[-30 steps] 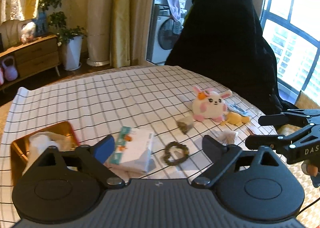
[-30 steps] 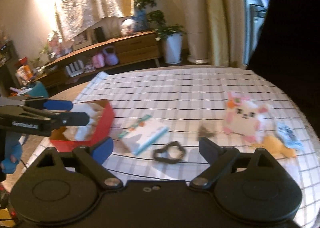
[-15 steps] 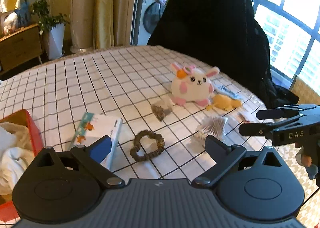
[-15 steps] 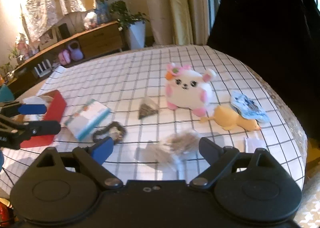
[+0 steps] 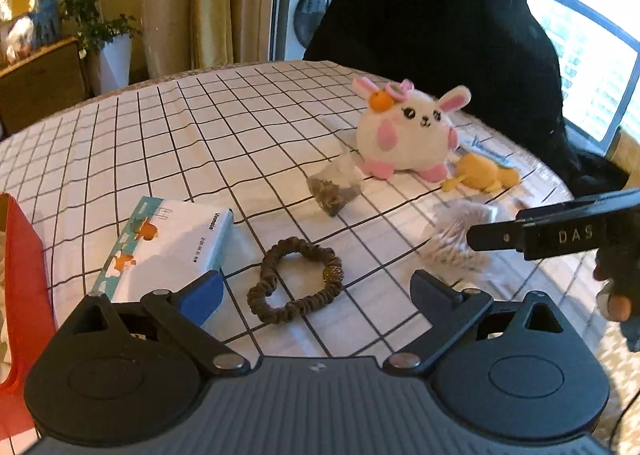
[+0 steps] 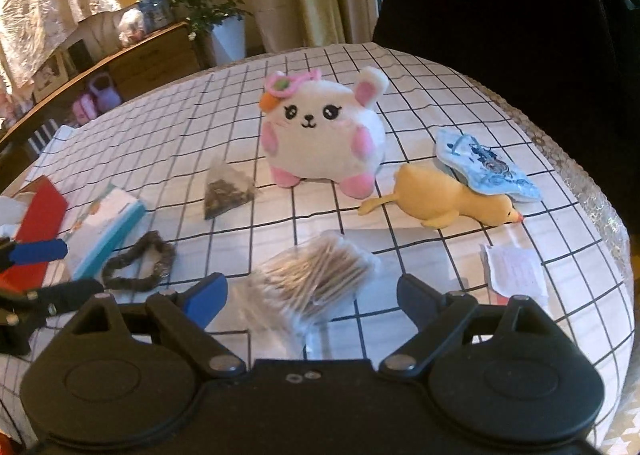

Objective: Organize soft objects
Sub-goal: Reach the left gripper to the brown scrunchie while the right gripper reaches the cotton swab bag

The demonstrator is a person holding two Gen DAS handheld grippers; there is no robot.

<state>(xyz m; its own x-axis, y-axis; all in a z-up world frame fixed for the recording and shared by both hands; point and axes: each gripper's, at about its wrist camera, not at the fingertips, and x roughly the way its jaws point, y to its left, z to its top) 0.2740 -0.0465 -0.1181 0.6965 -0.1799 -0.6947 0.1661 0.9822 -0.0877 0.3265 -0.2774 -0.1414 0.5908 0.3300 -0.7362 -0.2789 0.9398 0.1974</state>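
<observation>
A white and pink plush bunny (image 5: 406,135) (image 6: 324,135) sits on the checked tablecloth, with a yellow soft duck (image 5: 482,175) (image 6: 452,201) lying beside it. A brown scrunchie (image 5: 298,279) (image 6: 140,263) lies just ahead of my open, empty left gripper (image 5: 316,291). A clear bag of cotton swabs (image 6: 316,279) (image 5: 456,239) lies between the fingers of my open right gripper (image 6: 312,295), which holds nothing. A mesh sachet (image 5: 334,187) (image 6: 226,191) lies in front of the bunny.
A red box (image 5: 24,267) (image 6: 38,223) holding white cloth stands at the table's left. A tissue pack (image 5: 172,243) (image 6: 104,227) lies next to it. A blue-printed packet (image 6: 484,167) and a paper slip (image 6: 516,271) lie near the right edge. A black-draped chair stands behind.
Both grippers have moved forward and lower over the table. The right gripper swung right, from the scrunchie to the swab bag. The left gripper now faces the scrunchie closely.
</observation>
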